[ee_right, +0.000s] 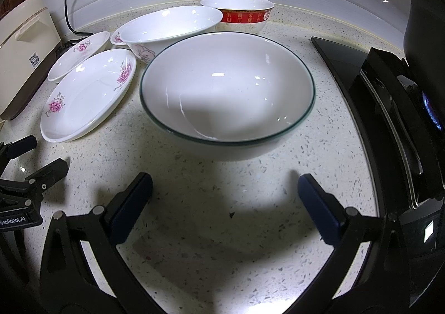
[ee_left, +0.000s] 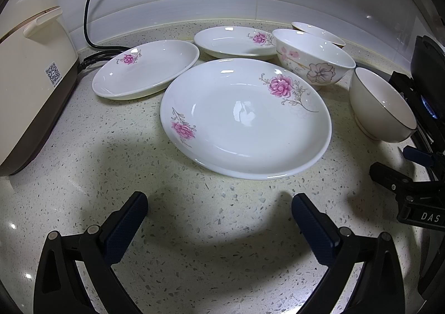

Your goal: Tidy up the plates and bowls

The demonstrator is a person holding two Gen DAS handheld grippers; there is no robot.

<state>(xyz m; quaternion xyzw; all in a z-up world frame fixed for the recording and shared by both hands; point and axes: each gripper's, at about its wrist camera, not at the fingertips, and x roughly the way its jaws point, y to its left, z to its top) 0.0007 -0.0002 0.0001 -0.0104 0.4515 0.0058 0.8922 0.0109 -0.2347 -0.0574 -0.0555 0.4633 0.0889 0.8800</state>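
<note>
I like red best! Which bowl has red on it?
The bowl at the very back, nearest the wall: a red band with gold characters circles its outside. The other bowls are white with a thin green rim or pale flowers.

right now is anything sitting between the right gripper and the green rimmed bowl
Nothing visible. The right gripper is open, and only bare speckled counter lies between its fingers and the green-rimmed bowl. The flowered plate sits off to the left, and the stove to the right, both clear of the path.
</note>
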